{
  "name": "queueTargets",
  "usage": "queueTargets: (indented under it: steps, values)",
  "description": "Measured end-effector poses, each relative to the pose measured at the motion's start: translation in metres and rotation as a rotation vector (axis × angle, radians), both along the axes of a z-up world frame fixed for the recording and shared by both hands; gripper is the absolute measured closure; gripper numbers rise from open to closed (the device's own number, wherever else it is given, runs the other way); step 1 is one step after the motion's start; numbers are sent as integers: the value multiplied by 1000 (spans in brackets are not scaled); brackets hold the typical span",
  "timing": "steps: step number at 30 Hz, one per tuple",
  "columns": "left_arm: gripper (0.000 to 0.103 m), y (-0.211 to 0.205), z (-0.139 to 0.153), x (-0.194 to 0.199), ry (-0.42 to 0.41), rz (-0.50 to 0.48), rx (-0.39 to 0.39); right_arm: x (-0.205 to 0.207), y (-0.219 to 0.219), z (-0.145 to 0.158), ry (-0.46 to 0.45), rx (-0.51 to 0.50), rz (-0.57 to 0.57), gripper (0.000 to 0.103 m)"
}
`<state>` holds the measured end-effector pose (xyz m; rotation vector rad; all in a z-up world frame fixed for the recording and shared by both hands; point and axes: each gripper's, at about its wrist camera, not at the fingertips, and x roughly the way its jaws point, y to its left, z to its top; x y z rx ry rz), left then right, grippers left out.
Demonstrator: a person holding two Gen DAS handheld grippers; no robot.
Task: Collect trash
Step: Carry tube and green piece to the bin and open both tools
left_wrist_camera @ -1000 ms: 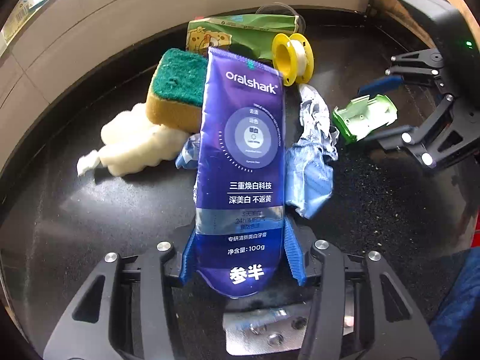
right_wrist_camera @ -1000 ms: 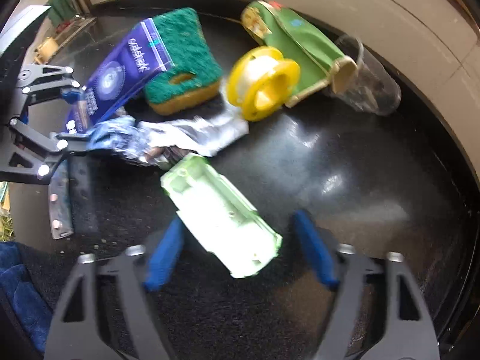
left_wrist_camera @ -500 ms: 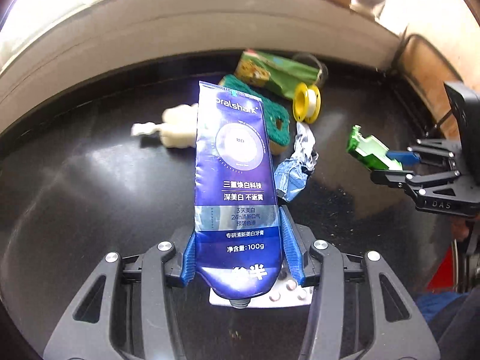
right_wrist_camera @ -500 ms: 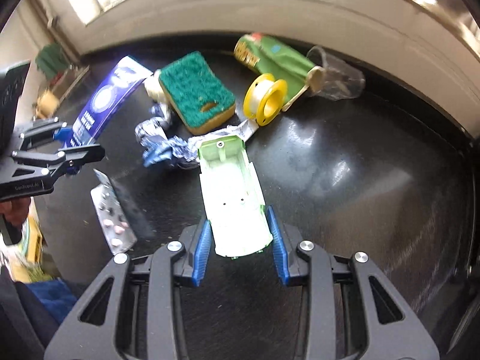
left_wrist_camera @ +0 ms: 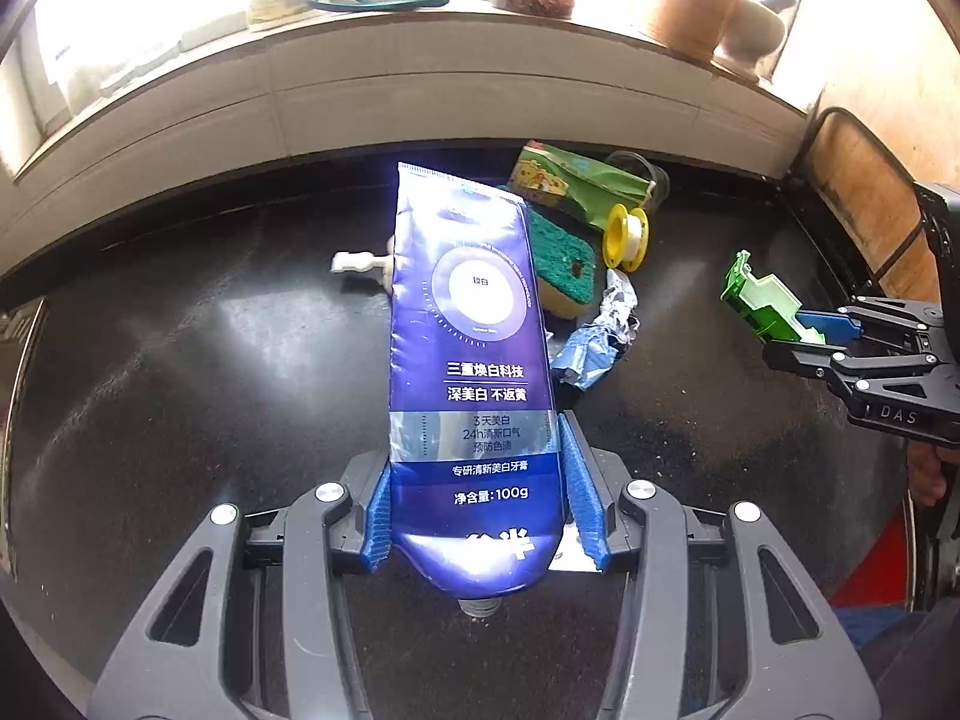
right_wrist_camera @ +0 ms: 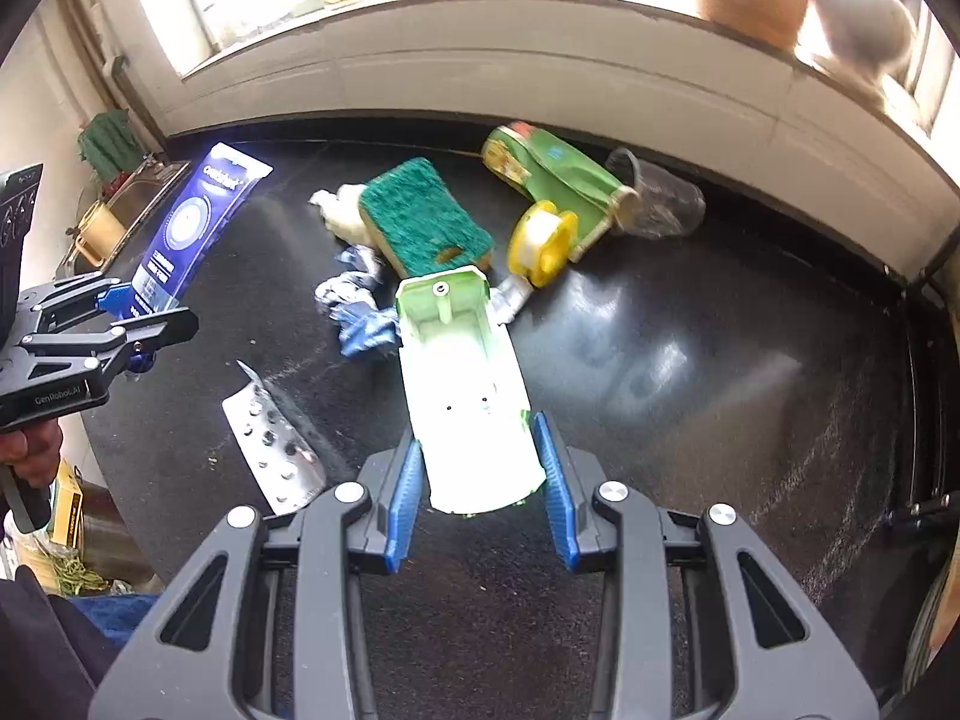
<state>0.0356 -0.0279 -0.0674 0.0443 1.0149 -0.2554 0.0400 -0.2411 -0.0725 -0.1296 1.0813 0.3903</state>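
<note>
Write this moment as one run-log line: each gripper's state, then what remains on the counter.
left gripper: shut on toothpaste tube | right gripper: shut on green plastic piece | on counter: sponge, blister pack

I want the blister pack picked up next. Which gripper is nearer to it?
Left. The left gripper holds the toothpaste tube just above the blister pack; the right gripper is farther off.

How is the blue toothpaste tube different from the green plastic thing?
The toothpaste tube is blue, soft and printed with writing; the green plastic piece is hard, pale green and plain.
The tube is flat and long; the green piece is a hollow moulded shell.
The tube is in the left gripper; the green piece is in the right gripper.
Both are held up off the black counter.
</note>
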Motion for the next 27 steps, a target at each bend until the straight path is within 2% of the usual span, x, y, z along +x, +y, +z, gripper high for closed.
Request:
queueTargets:
  steps: [6,9,15,22,27]
  values:
    - [56,41,12,-22,-28,126,8,5,49,16,-36,5,99,66]
    - [56,76,17,-44,-44,230,25,5,89,22,-44,18,181,66]
    - [56,147,15,-100,-36,448,53,-12,196,23,-39,44,419,66]
    - [56,235,-21,-201,45,742,67,-87,346,-9,53,46,780,66]
    - [56,284,-57,-270,118,919,32,-145,425,-41,162,18,950,66]
